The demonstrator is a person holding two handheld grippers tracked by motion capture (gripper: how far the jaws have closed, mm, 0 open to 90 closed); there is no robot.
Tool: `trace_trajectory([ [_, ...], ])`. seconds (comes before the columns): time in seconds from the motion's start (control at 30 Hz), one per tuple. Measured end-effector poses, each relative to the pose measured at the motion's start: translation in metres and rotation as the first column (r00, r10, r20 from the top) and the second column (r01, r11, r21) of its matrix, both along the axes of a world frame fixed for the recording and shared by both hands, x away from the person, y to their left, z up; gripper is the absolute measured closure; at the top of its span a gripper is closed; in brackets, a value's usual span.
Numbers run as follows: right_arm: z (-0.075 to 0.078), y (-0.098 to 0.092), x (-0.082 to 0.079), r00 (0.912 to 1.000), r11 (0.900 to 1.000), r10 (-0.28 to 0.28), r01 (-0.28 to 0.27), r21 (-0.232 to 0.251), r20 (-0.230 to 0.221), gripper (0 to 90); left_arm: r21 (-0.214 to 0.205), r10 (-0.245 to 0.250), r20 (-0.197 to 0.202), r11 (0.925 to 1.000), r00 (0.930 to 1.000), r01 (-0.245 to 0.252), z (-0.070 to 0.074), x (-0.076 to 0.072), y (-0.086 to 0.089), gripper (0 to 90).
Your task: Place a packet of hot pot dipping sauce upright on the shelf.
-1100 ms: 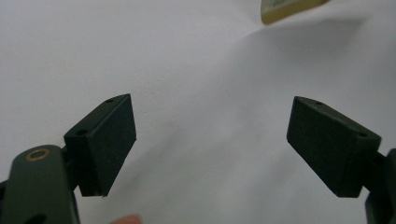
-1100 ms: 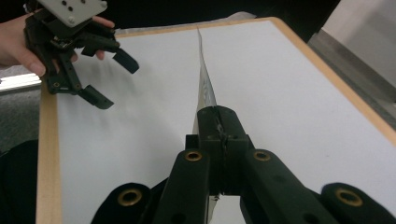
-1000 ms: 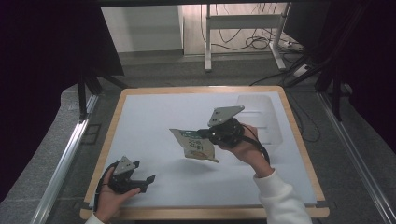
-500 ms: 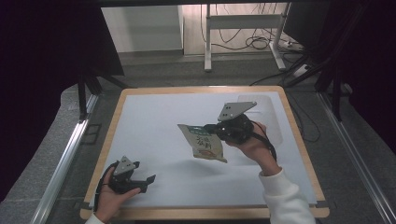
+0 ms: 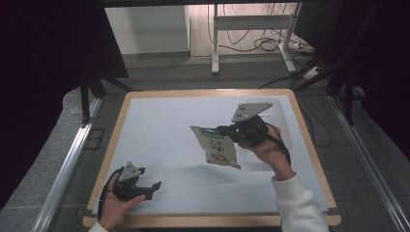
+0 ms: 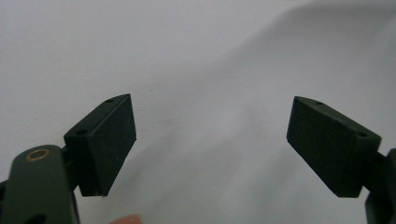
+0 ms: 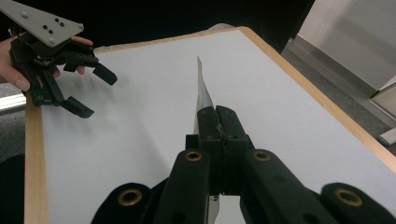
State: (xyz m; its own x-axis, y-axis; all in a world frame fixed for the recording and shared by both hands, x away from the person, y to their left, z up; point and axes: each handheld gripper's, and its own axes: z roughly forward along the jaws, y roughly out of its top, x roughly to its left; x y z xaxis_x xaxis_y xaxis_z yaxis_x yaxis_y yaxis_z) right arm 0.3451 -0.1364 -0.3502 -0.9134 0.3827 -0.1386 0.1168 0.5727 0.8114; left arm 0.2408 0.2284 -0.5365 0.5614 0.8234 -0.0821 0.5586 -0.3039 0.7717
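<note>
Snack packet [image 5: 218, 150] held by edge, lifted above table [image 5: 159, 125], in clamped right gripper [image 5: 226, 130]. Left gripper [image 5: 151, 188] wide apart, empty, near table's front edge. Slip risk: thin edge grip, packet hanging.

From my station, the high view looks forward and down on the whole table [image 5: 159, 116]. The left gripper view sits very near the white surface and faces down on it between its own jaws. The right gripper view looks along its jaws across the table, and it shares the left gripper [image 7: 88, 91] with the high view.
</note>
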Motion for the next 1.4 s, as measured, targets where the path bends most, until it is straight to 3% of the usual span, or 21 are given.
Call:
trace_trajectory([
  [0.37, 0.01, -0.007, 0.002, 0.9997, 0.9997, -0.023, 0.023, 0.002, 0.007, 89.8, 0.001, 0.005, 0.002, 1.0, 1.0, -0.005, 0.0, 0.001, 0.001, 15.8],
  [0.67, 0.016, -0.008, 0.012, 0.9986, 0.9975, -0.046, 0.045, -0.055, -0.026, 89.8, -0.005, 0.0, 0.006, 1.0, 1.0, 0.0, 0.001, -0.001, 0.001, 15.8],
  [1.0, 0.029, -0.01, 0.018, 0.9975, 0.9937, -0.07, 0.068, -0.088, -0.011, 89.8, -0.002, -0.004, 0.006, 1.0, 1.0, 0.004, 0.001, -0.001, -0.001, 15.7],
  [1.4, 0.037, -0.021, 0.032, 0.9941, 0.9916, -0.106, 0.104, -0.077, -0.023, 89.8, 0.0, -0.003, 0.001, 1.0, 1.0, 0.003, 0.0, 0.0, -0.001, 15.7],
])
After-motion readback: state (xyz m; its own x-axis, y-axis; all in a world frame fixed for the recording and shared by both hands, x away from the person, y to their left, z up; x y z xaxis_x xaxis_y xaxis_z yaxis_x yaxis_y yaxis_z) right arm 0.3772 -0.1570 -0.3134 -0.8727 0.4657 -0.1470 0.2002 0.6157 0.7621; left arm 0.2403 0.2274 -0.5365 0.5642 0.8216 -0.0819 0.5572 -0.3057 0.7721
